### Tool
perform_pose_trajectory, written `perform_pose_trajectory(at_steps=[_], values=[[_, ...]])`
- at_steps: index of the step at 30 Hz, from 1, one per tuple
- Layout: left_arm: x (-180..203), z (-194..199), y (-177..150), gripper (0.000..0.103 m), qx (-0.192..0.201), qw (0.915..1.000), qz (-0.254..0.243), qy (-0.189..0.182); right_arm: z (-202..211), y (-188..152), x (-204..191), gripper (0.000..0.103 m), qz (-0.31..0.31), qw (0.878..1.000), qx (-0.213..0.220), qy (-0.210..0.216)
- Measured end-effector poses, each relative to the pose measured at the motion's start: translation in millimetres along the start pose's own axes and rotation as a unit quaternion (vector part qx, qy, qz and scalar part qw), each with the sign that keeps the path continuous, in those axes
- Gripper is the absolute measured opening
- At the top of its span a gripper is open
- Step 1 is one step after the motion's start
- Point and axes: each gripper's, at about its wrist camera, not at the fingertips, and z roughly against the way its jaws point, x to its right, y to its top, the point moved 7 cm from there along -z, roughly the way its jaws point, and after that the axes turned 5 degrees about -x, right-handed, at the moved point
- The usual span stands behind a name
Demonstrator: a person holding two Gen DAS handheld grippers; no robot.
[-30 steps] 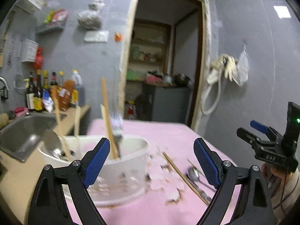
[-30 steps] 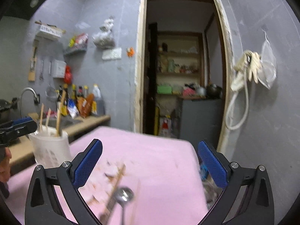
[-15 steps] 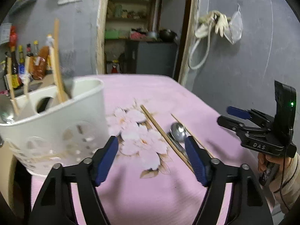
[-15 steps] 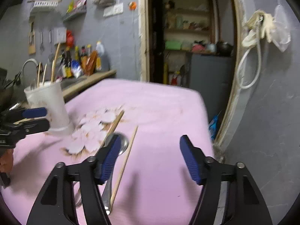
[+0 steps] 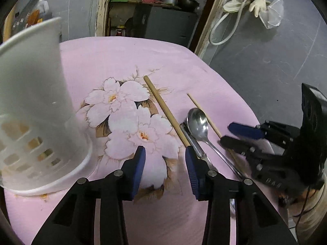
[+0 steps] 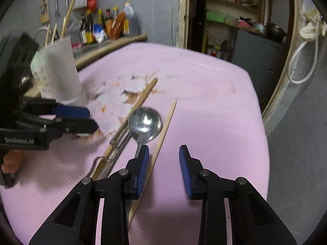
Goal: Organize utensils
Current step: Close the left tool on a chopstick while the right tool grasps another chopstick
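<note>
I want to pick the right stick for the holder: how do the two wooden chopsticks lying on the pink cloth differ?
The thick chopstick is clearly stouter than the thin chopstick. The thick chopstick lies on the side of the spoon nearer the flower print; the thin chopstick lies on the spoon's other side. The thick chopstick reaches further up the cloth than the thin one. Both are pale wood, lying flat and roughly parallel.

One white utensil holder, two loose chopsticks, one metal spoon, two grippers.
</note>
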Motion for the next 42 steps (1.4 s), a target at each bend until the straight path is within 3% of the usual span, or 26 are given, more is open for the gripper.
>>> perform_pose_trajectory(at_steps=[7, 10, 15, 23, 25, 27, 34, 42], values=[[-2, -7, 18, 0.026, 0.001, 0.9995, 0.032, -0.005, -3, 0, 4, 0.005, 0.02, 0.999, -0.009, -0.031], [-3, -13, 23, 0.023, -0.001, 0.9992, 0.04, 0.004, 0, -1, 10, 0.001, 0.015, 0.999, -0.004, -0.037], [-10, -27, 41, 0.022, -0.002, 0.9972, 0.073, 0.01, 11, -7, 23, 0.001, 0.005, 0.998, 0.007, -0.059], [-10, -45, 58, 0.022, -0.021, 0.9959, 0.081, 0.034, 16, -9, 41, 0.001, -0.028, 0.999, 0.009, -0.044], [-11, -46, 57, 0.009, -0.026, 0.996, 0.074, 0.044, 16, -8, 40, 0.001, -0.026, 0.999, 0.009, -0.047], [-10, -46, 56, 0.008, -0.028, 0.9964, 0.071, 0.037, 15, -7, 38, 0.001, -0.024, 0.999, 0.008, -0.048], [-12, -33, 38, 0.006, -0.04, 0.9971, 0.06, 0.025, 18, -14, 38, 0.001, -0.028, 0.998, 0.005, -0.05], [-12, 9, -11, 0.006, -0.06, 0.9979, 0.019, 0.017, 8, -2, 45, 0.007, -0.05, 0.998, -0.016, -0.019]])
